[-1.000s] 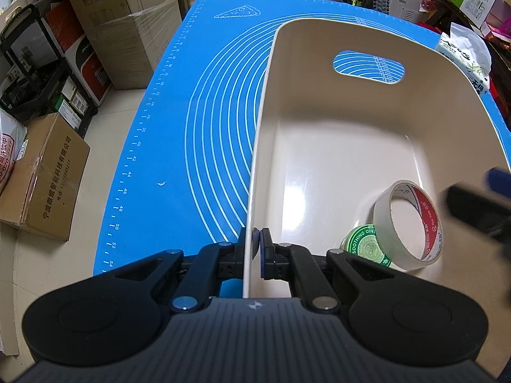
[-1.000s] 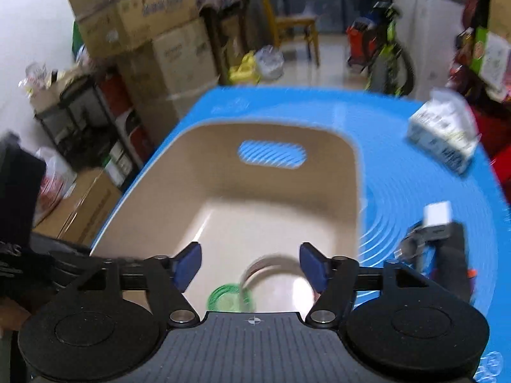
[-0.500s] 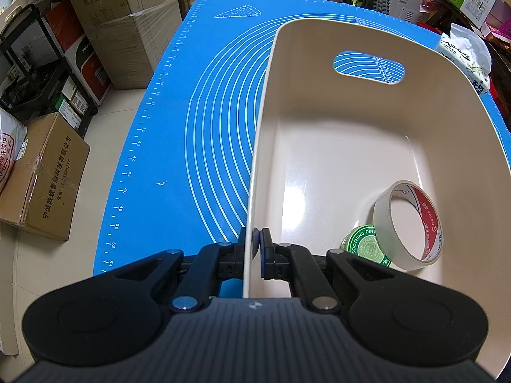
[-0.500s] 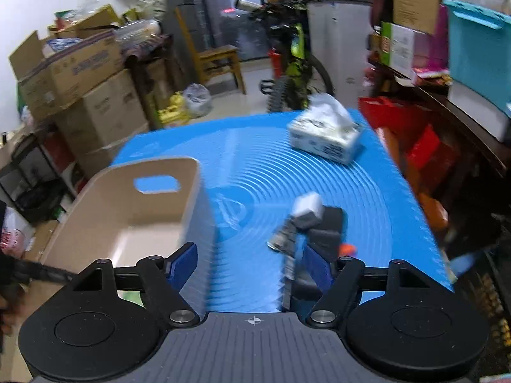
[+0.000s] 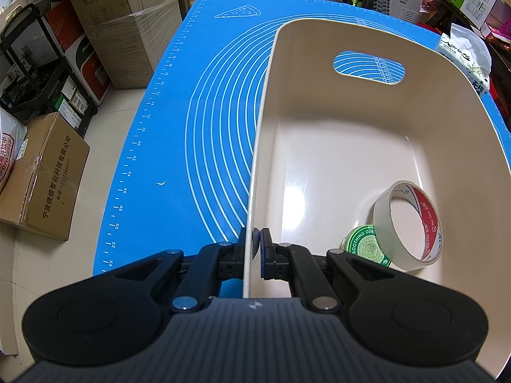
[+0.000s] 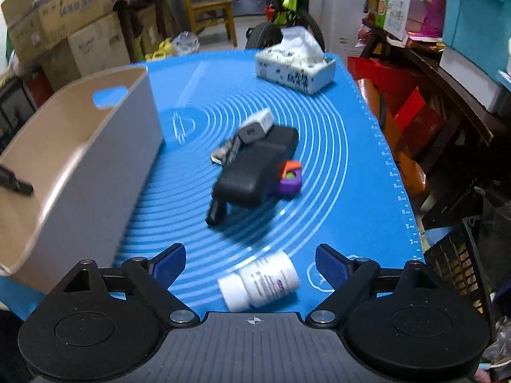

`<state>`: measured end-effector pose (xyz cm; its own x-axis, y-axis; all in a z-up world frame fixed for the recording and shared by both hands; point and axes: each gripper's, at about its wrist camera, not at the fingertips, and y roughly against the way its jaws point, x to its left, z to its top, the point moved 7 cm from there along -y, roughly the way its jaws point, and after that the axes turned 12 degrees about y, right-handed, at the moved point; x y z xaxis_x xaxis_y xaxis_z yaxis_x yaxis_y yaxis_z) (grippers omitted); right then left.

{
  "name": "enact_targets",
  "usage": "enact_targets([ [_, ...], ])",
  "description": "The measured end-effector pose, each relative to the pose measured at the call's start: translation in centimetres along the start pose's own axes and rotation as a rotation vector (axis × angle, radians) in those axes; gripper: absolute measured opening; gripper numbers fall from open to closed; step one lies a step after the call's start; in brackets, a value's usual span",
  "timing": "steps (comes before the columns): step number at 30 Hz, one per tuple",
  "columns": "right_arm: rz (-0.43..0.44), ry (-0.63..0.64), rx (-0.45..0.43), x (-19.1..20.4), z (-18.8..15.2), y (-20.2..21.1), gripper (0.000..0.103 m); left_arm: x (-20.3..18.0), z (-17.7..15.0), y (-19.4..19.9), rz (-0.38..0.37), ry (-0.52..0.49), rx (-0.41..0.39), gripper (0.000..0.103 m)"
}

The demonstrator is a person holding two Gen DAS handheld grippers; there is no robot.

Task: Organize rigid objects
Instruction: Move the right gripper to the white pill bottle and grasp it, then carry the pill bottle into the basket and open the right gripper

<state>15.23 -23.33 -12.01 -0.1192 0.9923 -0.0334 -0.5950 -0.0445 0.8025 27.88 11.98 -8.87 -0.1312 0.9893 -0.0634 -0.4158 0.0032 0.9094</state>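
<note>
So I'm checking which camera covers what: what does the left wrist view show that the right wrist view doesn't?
Only the left wrist view shows the bin's contents: a clear tape roll leaning over a green ointment tin, plus the left gripper, jaws shut on the bin's near wall.

Only the right wrist view shows the loose items: a white pill bottle on its side, a black pouch, a purple and orange block, and the open right gripper.

Both show the beige bin, blue mat and tissue box.

one beige plastic bin (image 5: 367,134), one clear tape roll (image 5: 410,225), one round green tin (image 5: 364,249), one white pill bottle (image 6: 260,282), one white tissue box (image 6: 295,67).
</note>
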Motion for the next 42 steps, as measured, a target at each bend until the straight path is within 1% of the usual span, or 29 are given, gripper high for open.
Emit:
enact_targets([
  [10, 0.031, 0.095, 0.063, 0.3, -1.6, -2.5, 0.092, 0.0, 0.0, 0.0, 0.002, -0.003, -0.001, 0.007],
  [13, 0.035, 0.120, 0.074, 0.7, -1.8, -3.1, 0.090, -0.1, 0.0, 0.0, 0.003, -0.003, -0.001, 0.007],
  [17, 0.033, 0.152, 0.081, 1.1, -1.9, -3.6, 0.082, 0.0, 0.0, 0.0, 0.002, -0.003, -0.001, 0.007],
  [18, 0.036, 0.158, 0.079, 1.3, -2.0, -3.7, 0.077, 0.0, 0.0, 0.0, 0.002, -0.003, -0.001, 0.007],
  [19, 0.033, 0.163, 0.078, 1.3, -2.0, -3.7, 0.074, 0.0, 0.0, 0.0, 0.002, -0.003, -0.002, 0.007],
  [20, 0.024, 0.170, 0.079, 1.3, -2.0, -3.7, 0.069, 0.0, 0.0, 0.0, 0.002, -0.003, -0.001, 0.007],
  [21, 0.021, 0.176, 0.078, 1.2, -2.1, -3.7, 0.068, -0.1, 0.0, 0.0, 0.002, -0.004, -0.002, 0.007],
  [23, 0.033, 0.162, 0.061, 1.2, -2.1, -3.5, 0.068, 0.0, 0.0, 0.0, 0.002, -0.003, -0.001, 0.007],
  [26, 0.010, 0.143, 0.027, 1.1, -1.7, -2.8, 0.068, 0.0, 0.0, 0.0, 0.002, -0.003, -0.001, 0.007],
  [31, -0.017, 0.098, -0.047, 0.8, -0.1, -1.0, 0.068, 0.0, 0.0, 0.0, 0.002, -0.002, -0.001, 0.007],
  [37, -0.056, 0.092, -0.151, 1.4, 3.3, 1.9, 0.068, -0.1, 0.0, 0.0, 0.002, -0.003, -0.001, 0.007],
  [42, -0.062, 0.093, -0.251, 3.1, 7.3, 4.3, 0.068, 0.0, 0.0, 0.0, 0.002, -0.003, -0.002, 0.007],
])
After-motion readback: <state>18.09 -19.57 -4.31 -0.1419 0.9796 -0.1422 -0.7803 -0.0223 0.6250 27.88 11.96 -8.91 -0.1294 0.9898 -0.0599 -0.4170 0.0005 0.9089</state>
